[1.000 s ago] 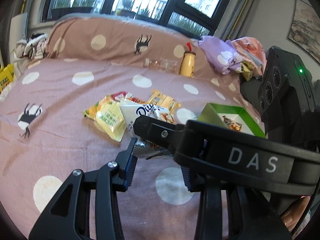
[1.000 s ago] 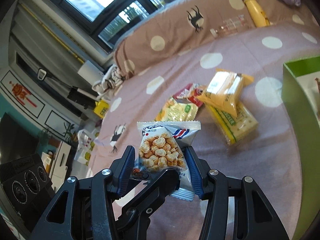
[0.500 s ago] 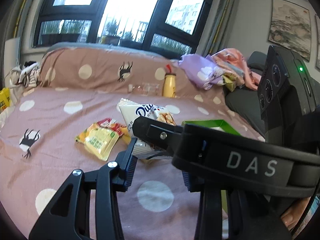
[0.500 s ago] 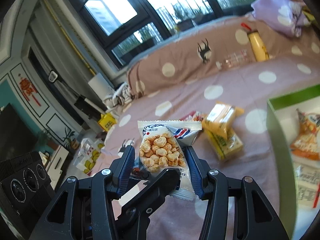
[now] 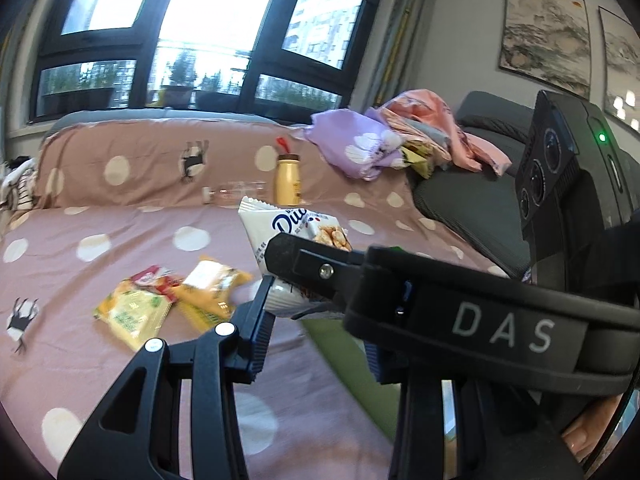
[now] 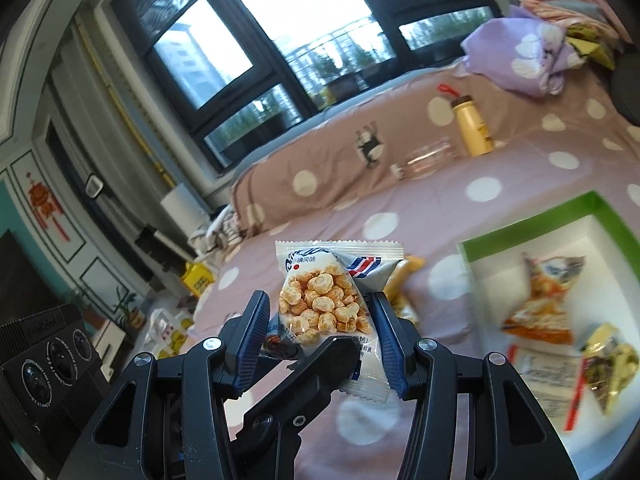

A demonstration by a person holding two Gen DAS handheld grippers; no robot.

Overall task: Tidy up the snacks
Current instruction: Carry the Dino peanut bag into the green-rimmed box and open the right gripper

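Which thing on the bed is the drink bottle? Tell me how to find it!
Look at the bed with the pink spotted cover, then go to its far end where the cover rises under the big window. The pale yellow drink bottle stands upright there, beside a clear bottle lying flat. Only it has a brown cap and a red tab on top.

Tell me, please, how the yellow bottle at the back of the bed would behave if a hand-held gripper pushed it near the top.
The yellow bottle stands upright, tall and narrow, on soft bedding, so it would probably tip. Its round body would then likely roll. It looks rigid, unlikely to crumple.
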